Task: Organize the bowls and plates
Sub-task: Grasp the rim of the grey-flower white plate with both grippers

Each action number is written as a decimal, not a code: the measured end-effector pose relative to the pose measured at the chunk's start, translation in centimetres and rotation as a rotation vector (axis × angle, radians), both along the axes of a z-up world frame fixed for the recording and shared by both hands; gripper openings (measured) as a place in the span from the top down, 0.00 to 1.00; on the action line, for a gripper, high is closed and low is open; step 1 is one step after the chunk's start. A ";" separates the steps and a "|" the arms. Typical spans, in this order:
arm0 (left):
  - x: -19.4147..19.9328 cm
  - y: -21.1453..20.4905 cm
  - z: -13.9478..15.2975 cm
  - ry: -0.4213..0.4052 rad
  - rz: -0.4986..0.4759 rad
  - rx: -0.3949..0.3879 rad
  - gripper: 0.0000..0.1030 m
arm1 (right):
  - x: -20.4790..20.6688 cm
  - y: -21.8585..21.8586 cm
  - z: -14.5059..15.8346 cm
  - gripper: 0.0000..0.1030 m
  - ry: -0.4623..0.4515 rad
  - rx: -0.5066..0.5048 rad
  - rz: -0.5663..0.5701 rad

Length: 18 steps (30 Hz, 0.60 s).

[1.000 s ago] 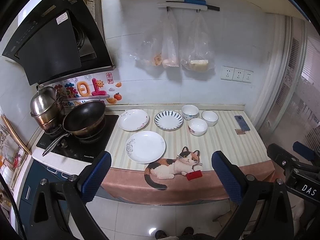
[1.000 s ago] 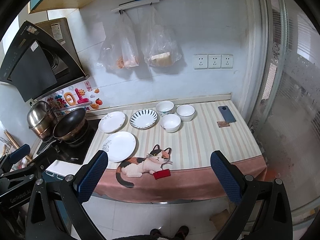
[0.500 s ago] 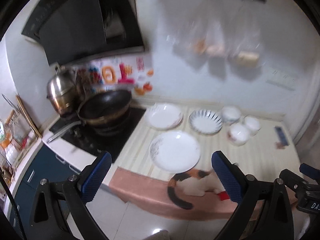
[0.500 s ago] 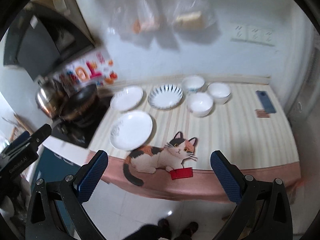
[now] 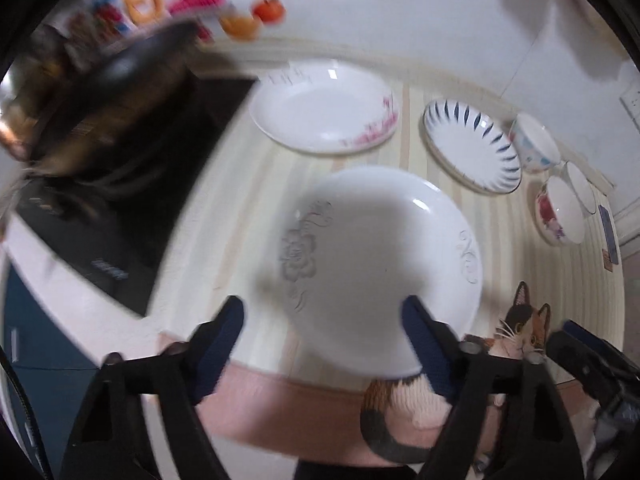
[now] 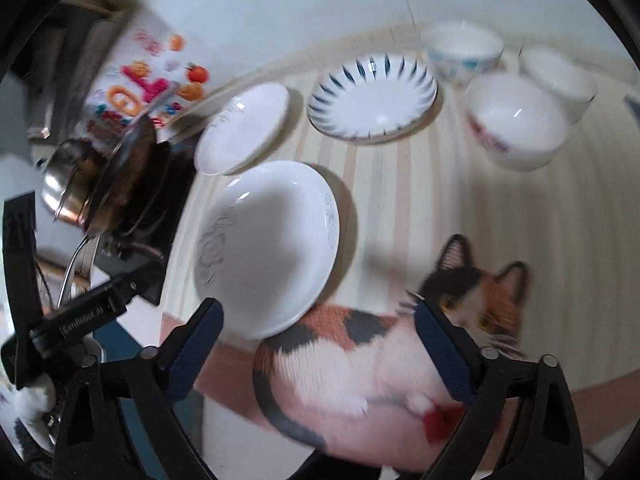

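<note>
1. Left wrist view: the left gripper (image 5: 322,322) is hanging with its jaws wide apart and empty over the front edge of the counter (image 5: 404,132), its right finger lying across the near rim of the grey-flowered plate (image 5: 380,268). That plate is sitting at the front edge; behind it the pink-sprigged plate (image 5: 324,106) and the blue-striped plate (image 5: 472,146) are lying along the back edge, with three bowls (image 5: 560,210) clustered towards the back right corner. I'd say the first pick-up is only just being lined up; next the jaws will be needing to straddle the near rim and close on it

2. Right wrist view: the right gripper (image 6: 318,332) is also gaping and holding nothing, poised over the cat picture (image 6: 400,332) on the cloth at the front edge, just right of the same front plate (image 6: 268,248). The bowls (image 6: 516,120) are standing well apart from it

3. Against the views from a second ago, both grippers are now far closer to the counter, the plates are filling the frames, and the crockery is sitting where it was
</note>
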<state>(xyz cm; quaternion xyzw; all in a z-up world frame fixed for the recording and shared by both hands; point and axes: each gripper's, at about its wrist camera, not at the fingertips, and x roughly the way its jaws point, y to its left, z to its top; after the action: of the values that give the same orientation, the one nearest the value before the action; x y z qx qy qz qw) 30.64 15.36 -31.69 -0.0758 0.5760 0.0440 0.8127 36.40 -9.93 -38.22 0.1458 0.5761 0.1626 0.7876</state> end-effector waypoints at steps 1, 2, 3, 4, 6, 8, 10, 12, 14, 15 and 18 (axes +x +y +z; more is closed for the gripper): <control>0.9 0.3 -0.8 0.015 -0.017 -0.015 0.42 | 1.3 0.3 -1.5 0.20 0.026 0.032 -0.008; 1.9 0.5 -1.9 0.026 -0.041 -0.020 0.44 | 2.2 0.6 -2.6 0.24 0.047 0.057 -0.014; 2.5 0.5 -2.5 0.032 -0.055 -0.019 0.44 | 3.2 0.8 -3.8 0.29 0.070 0.079 -0.021; 3.4 0.8 -3.2 0.041 -0.066 -0.019 0.44 | 4.4 1.1 -5.3 0.32 0.094 0.086 -0.034; 4.7 1.4 -4.3 0.068 -0.080 -0.030 0.44 | 5.8 1.6 -6.8 0.39 0.116 0.117 -0.045; 5.6 1.7 -5.4 0.092 -0.094 -0.034 0.44 | 7.0 2.1 -7.8 0.45 0.130 0.116 -0.050; 6.2 1.9 -5.9 0.099 -0.101 -0.034 0.44 | 8.1 2.7 -8.7 0.56 0.133 0.113 -0.064; 6.5 2.0 -6.4 0.104 -0.125 -0.031 0.45 | 8.4 3.2 -8.7 0.70 0.121 0.109 -0.055; 6.8 2.3 -6.7 0.106 -0.130 -0.031 0.49 | 8.8 3.9 -9.2 0.77 0.123 0.087 -0.037; 6.7 2.4 -6.8 0.105 -0.127 -0.033 0.52 | 8.9 4.0 -9.4 0.81 0.130 0.080 -0.033; 6.8 3.3 -6.7 0.094 -0.100 -0.044 0.60 | 9.3 4.1 -10.0 0.86 0.138 0.075 -0.027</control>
<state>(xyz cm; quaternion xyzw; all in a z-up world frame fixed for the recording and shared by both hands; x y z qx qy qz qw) 37.42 18.68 -38.39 -0.0627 0.6176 -0.0061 0.7840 45.71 -5.87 -48.25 0.1938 0.6207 0.1630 0.7420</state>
